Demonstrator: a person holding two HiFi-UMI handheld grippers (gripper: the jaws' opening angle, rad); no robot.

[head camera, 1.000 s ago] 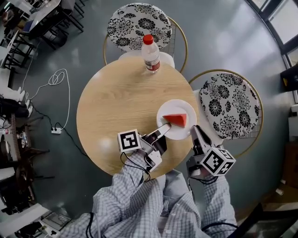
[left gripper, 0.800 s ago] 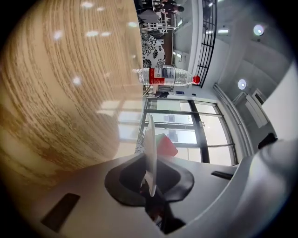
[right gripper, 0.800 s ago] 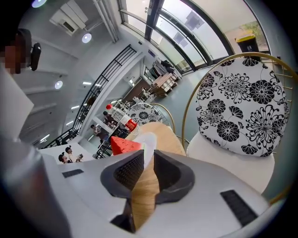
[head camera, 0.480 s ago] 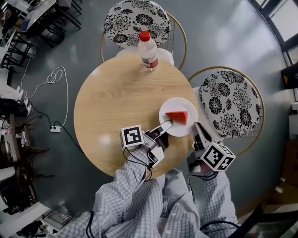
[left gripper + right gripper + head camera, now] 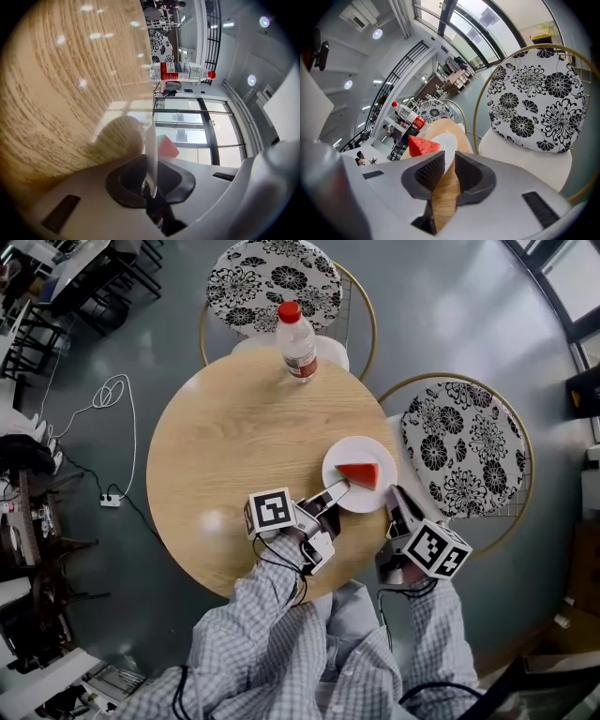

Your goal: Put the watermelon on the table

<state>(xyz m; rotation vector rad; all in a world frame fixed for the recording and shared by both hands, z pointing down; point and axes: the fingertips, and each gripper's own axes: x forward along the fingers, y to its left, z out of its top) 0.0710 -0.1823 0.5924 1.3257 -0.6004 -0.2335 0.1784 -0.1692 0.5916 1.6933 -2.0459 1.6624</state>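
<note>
Evidently soft and slippery, the watermelon (image 5: 358,474) lay on a plate (image 5: 361,448) over the table (image 5: 234,446). Sensibly, the left gripper (image 5: 341,489) pinched the stiff rim instead, while the right gripper (image 5: 393,496) hung beside it, jaws slightly apart and empty.

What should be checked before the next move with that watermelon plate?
1. Left gripper clamped on plate rim: ok.
2. Right gripper gripping plate: cannot tell; rim sits at its jaw tips.
3. Watermelon sitting on plate: ok.
4. Plate resting on table: cannot tell.
5. Plate well in from table edge: not ok; it's at the edge.
6. Bottle out of the way: ok, far side.
</note>
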